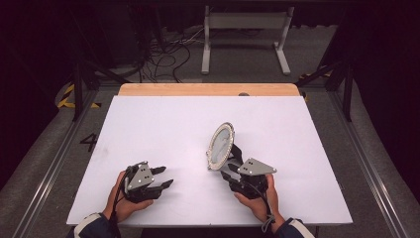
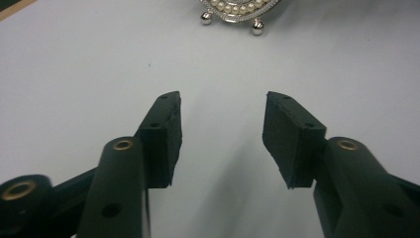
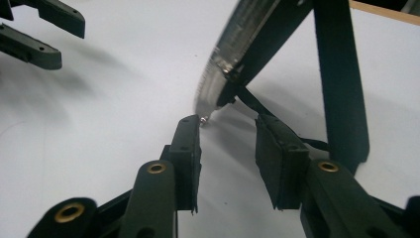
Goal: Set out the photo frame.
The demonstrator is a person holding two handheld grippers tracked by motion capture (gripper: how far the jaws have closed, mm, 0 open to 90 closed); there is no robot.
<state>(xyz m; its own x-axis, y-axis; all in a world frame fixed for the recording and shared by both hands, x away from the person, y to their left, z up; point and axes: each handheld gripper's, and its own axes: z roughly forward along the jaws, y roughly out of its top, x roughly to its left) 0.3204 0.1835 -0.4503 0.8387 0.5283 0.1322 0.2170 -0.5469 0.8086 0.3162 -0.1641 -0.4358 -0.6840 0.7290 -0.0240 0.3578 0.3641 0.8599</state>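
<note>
High view showed an oval picture frame with a pearl-trimmed rim standing upright on the white table, propped on its black back stand, right of the table's middle. The right gripper sat just behind the frame's lower edge, jaws parted and clasping nothing; in the right gripper view the frame's rim and stand rose just ahead of the pads. The left gripper lay well apart near the front left, jaws spread and empty. In the left gripper view the frame's ball feet stood farther off.
</note>
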